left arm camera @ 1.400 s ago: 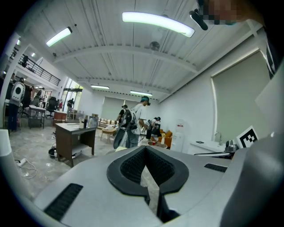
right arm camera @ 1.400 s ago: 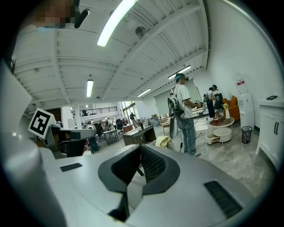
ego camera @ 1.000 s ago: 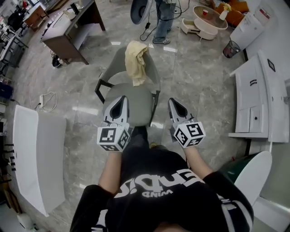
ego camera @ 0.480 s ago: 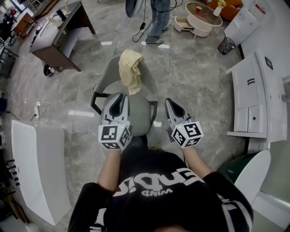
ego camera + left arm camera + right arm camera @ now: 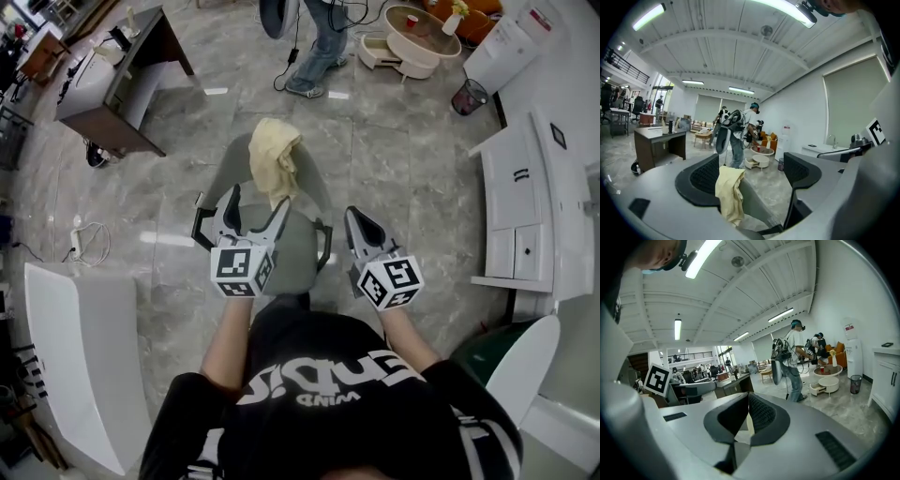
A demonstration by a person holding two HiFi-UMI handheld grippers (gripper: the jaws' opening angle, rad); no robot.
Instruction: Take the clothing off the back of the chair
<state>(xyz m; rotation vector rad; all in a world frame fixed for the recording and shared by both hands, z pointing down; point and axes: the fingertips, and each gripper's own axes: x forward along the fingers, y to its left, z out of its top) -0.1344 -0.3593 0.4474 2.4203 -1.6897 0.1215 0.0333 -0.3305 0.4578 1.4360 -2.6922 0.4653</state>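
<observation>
Two grippers came in over the chair's seat, with the clothing on its back ahead of them.

The pale yellow clothing (image 5: 272, 155) hung over the top edge of the grey chair (image 5: 302, 255) back, one end trailing down the seat side. The left gripper (image 5: 259, 202) sat above the near part of the seat, its jaws opening wide; the clothing lined up with the gap but lay beyond the tips, untouched. The right gripper (image 5: 357, 215) hovered just outside the chair's right armrest, jaws pressed together on nothing. Bare marble floor (image 5: 403, 169) ran along both sides of the chair. A dark counter (image 5: 112, 84) stood well off to the far left, and white cabinets (image 5: 525, 206) lined the right.
</observation>
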